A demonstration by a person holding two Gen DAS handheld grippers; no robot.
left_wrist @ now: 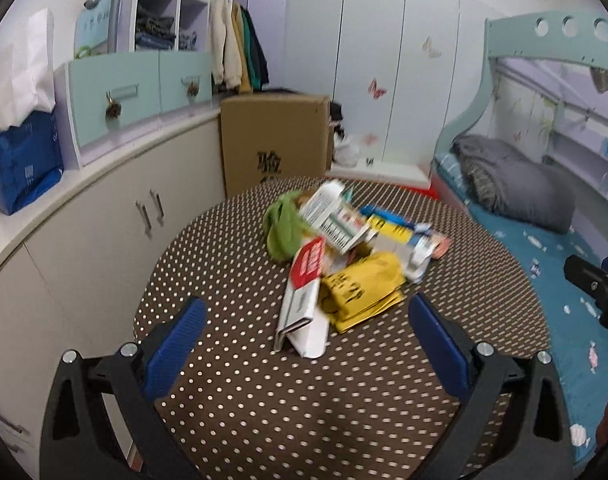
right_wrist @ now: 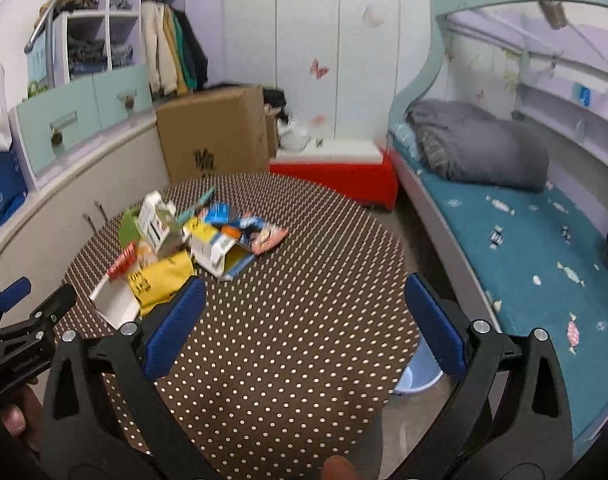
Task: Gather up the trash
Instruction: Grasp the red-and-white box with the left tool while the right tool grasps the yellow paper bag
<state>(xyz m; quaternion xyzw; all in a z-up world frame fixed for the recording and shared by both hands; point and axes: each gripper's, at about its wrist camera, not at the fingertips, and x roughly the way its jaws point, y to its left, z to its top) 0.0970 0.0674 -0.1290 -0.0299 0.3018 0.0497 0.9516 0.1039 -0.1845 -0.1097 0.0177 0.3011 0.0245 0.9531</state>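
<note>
Left wrist view has the left gripper (left_wrist: pixel 305 318) spread wide and empty just above the polka-dot table (left_wrist: pixel 232 264), its blue pads flanking the near edge of the trash pile (left_wrist: pixel 343 252), while the right gripper (right_wrist: pixel 304 312), equally spread and empty, hangs over bare cloth to the pile's right. A good first grab would probably be the white carton (left_wrist: pixel 302 312) nearest the left gripper, pinched across its thin, flattened edge. The pile is loose, overlapping packaging: a yellow bag (left_wrist: pixel 363 290), a green wrapper (left_wrist: pixel 282 228), and printed boxes, heaped mid-table.

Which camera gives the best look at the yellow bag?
Left wrist: the yellow bag lies nearly whole, centred ahead of the open fingers. Right wrist shows it off to the left, partly hidden behind a blue finger.
</note>
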